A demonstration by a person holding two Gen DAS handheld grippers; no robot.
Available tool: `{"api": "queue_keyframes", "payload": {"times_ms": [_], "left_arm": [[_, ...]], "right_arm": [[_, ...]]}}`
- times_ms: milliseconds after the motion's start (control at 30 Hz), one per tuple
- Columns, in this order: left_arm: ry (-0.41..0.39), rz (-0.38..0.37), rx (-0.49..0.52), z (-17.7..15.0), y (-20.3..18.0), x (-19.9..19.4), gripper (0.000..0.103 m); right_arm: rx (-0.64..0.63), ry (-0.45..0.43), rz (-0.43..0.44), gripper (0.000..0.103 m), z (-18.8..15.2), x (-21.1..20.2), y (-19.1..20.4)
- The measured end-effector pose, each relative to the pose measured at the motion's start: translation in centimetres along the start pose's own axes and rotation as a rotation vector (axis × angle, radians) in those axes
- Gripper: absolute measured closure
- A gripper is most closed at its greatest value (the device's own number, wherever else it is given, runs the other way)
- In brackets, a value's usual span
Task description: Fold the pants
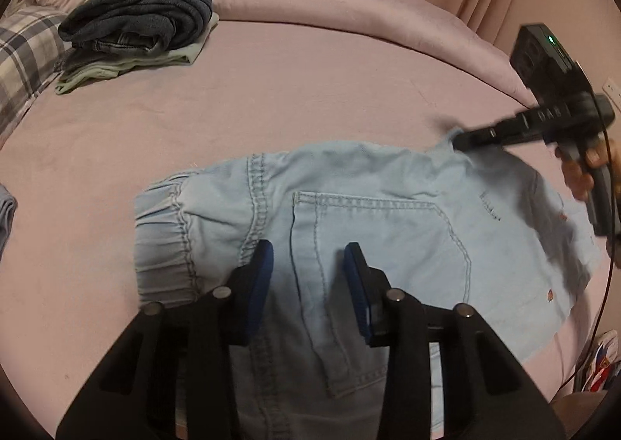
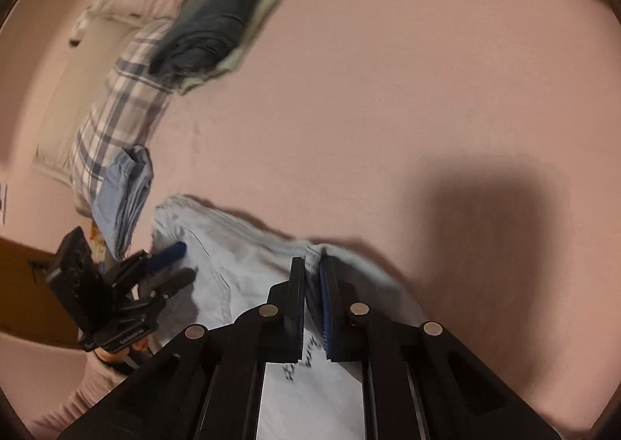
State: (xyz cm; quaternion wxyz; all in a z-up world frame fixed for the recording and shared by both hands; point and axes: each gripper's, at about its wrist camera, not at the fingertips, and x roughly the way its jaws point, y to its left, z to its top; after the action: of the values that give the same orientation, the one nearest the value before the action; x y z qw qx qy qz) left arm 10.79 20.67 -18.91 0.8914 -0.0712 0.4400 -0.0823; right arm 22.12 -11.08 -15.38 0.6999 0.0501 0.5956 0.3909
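My right gripper [image 2: 312, 269] is clamped on the far edge of the light blue pants [image 1: 349, 215], a bunch of hem fabric pinched between its pads, as both views show. My left gripper [image 1: 308, 265] has its jaws apart over the back pocket, near the seam; cloth lies beneath and between the blue pads, but they are not pressing on it, so that side is not held.

I judge the step in hand to be carrying the pinched edge across to make a fold. To do it well, I should keep the right grip firm and lift only enough for the cloth to clear itself, then lay the edge squarely over the matching one. The left should pin or grip the pocket area so the body does not slide on the sheet.

The pants lie flat on the pink bed [image 1: 310, 90], toward its near edge, elastic waistband to the left. They sit directly under the left gripper. A stack of folded dark clothes [image 1: 143, 17] rests well apart, near the bed's far left by the plaid pillow [image 1: 27, 52].
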Motion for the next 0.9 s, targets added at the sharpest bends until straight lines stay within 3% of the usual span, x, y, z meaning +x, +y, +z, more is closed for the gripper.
{"api": "queue_keyframes", "payload": {"times_ms": [67, 133, 200, 333, 367, 433, 467, 600, 800, 867, 900], "left_arm": [[0.002, 0.032, 0.03, 0.0, -0.2, 0.1, 0.072], [0.0, 0.046, 0.063, -0.3, -0.3, 0.2, 0.075], [-0.01, 0.049, 0.087, -0.5, -0.3, 0.1, 0.075], [0.017, 0.074, 0.095, -0.2, -0.5, 0.0, 0.075], [0.026, 0.088, 0.097, 0.1, -0.9, -0.1, 0.073], [0.028, 0.107, 0.123, 0.4, -2.0, -0.4, 0.058], [0.014, 0.113, 0.152, 0.5, -3.0, -0.6, 0.055], [-0.005, -0.017, 0.23, 1.4, -7.7, -0.6, 0.053], [0.048, -0.165, 0.344, 3.1, -15.8, 3.3, 0.053], [0.094, -0.217, 0.349, 3.3, -17.7, 5.2, 0.053], [0.116, -0.2, 0.362, 3.1, -18.3, 6.1, 0.051]], "right_arm": [[0.052, 0.007, 0.0, 0.097, 0.9, 0.8, -1.1], [0.046, 0.024, -0.066, 0.098, 1.1, 2.0, -2.2], [0.103, 0.017, -0.02, 0.098, 1.0, 2.4, -3.3], [0.14, -0.124, -0.02, 0.091, -0.4, -2.3, -3.4], [0.127, -0.166, -0.028, 0.09, -0.8, -3.7, -3.0], [0.093, -0.24, -0.085, 0.088, -2.6, -7.5, -2.9], [0.075, -0.263, -0.118, 0.085, -3.8, -9.1, -2.9], [0.03, -0.245, -0.248, 0.083, -7.9, -11.9, -3.2], [-0.047, -0.18, -0.281, 0.083, -11.8, -10.1, -3.0], [-0.081, -0.152, -0.355, 0.083, -12.2, -9.0, -3.4], [-0.104, -0.132, -0.428, 0.083, -12.2, -8.1, -3.9]]}}
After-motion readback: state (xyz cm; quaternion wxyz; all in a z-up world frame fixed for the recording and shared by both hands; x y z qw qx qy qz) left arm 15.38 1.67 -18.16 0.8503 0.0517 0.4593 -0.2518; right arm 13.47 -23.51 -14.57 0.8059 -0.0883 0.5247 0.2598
